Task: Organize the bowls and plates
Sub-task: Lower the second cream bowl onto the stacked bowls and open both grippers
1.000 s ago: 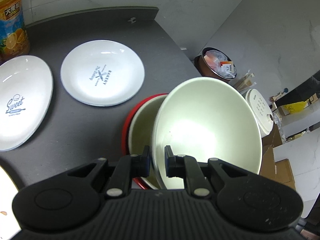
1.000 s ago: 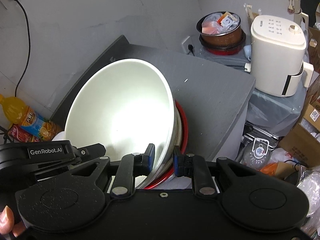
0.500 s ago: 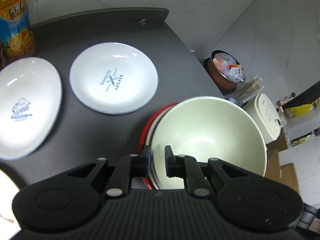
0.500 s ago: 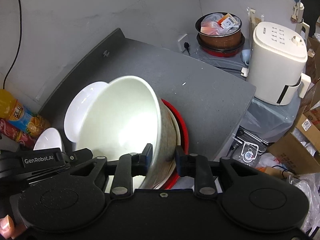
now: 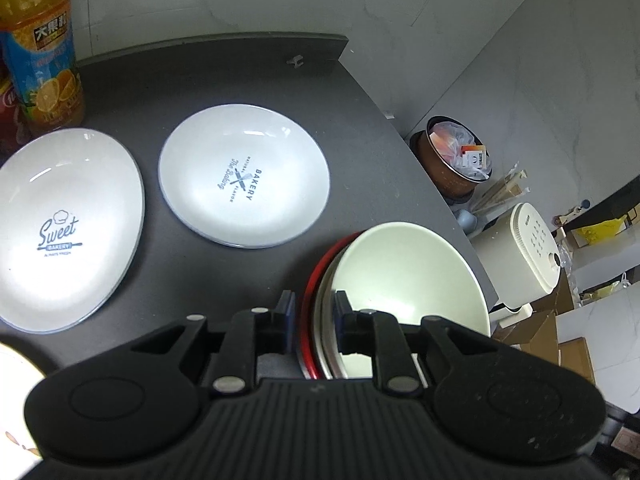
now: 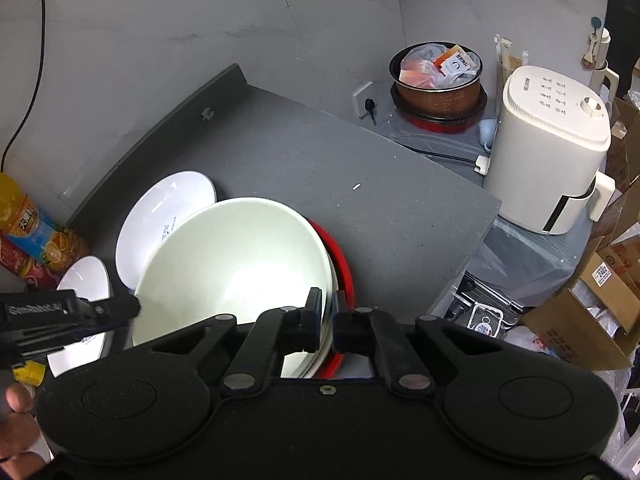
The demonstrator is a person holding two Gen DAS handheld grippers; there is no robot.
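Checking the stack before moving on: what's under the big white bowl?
The white bowl sits nested in another pale bowl, which sits in a red bowl. Only their rims show; anything deeper is covered.

A cream-white bowl point(image 5: 416, 276) is sitting nested in a red-rimmed dish point(image 5: 310, 300). Two white plates are showing navy print: "Bakery" with crossed utensils point(image 5: 244, 176), "Sweet" with a chef's hat point(image 5: 60, 228). The counter point(image 5: 200, 80) is looking dark grey; the bottle point(image 5: 44, 52) is glowing orange, labelled blue.
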